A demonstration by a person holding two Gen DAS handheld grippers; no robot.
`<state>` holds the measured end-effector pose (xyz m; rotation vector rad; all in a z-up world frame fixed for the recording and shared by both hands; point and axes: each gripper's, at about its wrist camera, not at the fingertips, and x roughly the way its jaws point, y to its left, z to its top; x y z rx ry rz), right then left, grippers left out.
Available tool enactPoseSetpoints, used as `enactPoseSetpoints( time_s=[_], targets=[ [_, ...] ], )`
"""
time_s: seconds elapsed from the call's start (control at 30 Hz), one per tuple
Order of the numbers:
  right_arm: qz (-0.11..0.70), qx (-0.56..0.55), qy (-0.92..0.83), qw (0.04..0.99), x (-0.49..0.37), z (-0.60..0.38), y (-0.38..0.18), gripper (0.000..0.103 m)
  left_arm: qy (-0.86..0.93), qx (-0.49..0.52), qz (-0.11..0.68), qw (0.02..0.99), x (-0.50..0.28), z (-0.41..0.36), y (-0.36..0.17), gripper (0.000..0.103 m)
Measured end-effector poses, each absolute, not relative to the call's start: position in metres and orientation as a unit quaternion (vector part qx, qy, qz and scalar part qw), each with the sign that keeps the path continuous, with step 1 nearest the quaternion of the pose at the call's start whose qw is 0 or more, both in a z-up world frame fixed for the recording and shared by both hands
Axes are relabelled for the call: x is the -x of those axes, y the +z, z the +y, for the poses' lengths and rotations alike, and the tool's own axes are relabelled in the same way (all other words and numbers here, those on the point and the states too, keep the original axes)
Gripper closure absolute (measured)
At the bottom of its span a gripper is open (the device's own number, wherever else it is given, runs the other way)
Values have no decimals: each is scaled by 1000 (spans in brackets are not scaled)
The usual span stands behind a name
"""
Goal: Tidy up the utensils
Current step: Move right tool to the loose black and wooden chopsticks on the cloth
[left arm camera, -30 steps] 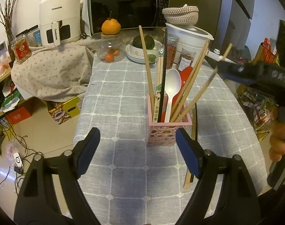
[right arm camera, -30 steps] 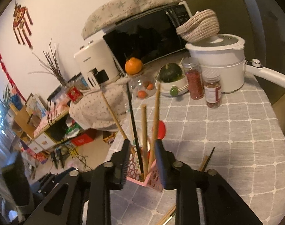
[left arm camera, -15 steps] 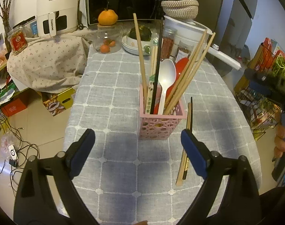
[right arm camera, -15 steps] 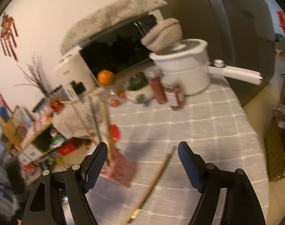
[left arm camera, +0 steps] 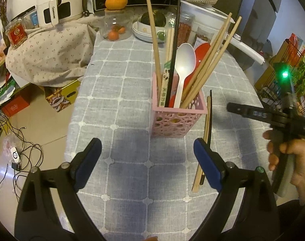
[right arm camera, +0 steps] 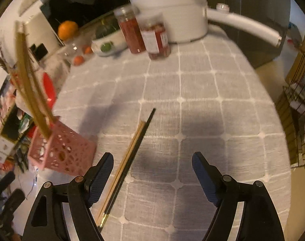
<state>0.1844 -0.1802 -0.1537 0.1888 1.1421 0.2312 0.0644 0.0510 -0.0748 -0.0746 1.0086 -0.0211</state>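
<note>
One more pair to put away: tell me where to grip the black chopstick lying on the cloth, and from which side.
Grip the black chopstick mid-shaft, from above. It lies flat on the tablecloth, tight against a wooden chopstick, so the open right tool will likely pinch both together, fingers crosswise.

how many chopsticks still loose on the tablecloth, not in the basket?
2: one light wooden chopstick and one black chopstick, lying side by side on the grey checked tablecloth beside the pink perforated plastic basket. Their near ends run under the gripper fingers, so any others there would be hidden.
</note>
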Motion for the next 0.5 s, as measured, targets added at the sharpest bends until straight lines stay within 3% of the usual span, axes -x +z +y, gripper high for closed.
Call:
enactPoseSetpoints(
  time_s=[0.5],
  targets=[
    [571,-52,72,816,-207,-161,-191,21,-18,46,491,870,-67,53,-75,10]
  ],
)
